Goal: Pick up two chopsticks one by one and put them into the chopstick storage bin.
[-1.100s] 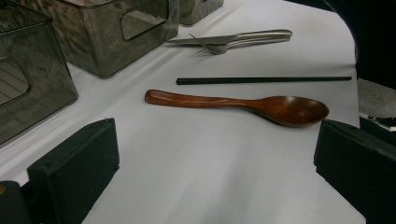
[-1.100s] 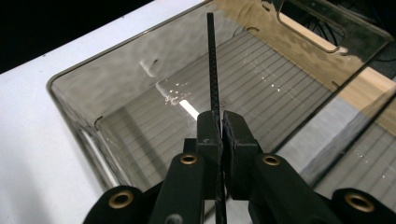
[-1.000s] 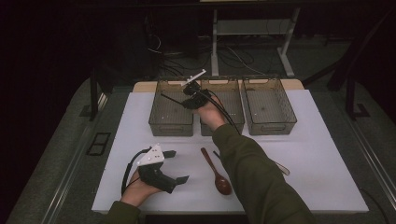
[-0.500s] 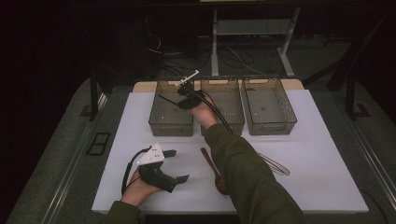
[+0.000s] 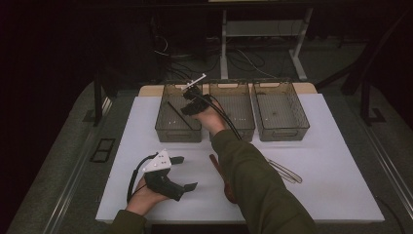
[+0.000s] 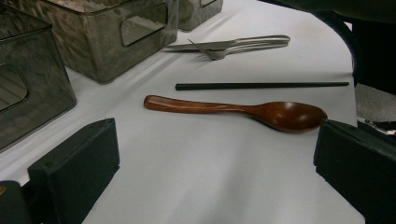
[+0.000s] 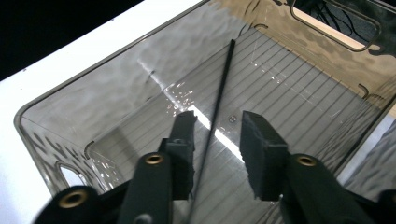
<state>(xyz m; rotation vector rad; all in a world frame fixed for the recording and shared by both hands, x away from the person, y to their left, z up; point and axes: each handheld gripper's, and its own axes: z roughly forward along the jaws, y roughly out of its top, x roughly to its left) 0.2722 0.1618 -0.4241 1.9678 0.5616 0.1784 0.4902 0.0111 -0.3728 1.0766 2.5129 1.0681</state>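
In leftmost bin [image 5: 178, 127]: black chopstick [image 7: 219, 105] lying slantwise on ribbed floor, loose between parted jaws of right gripper [image 7: 218, 140], nothing clamped. Right gripper [image 5: 193, 103] hovering over that bin's right rim. Near table's front-left edge: left gripper [image 5: 181, 172] resting on white table [image 5: 341, 185], jaws wide apart, empty. Ahead of it: wooden spoon [image 6: 243, 110], second black chopstick [image 6: 261, 86] just beyond, then fork [image 6: 233, 45] near bins.
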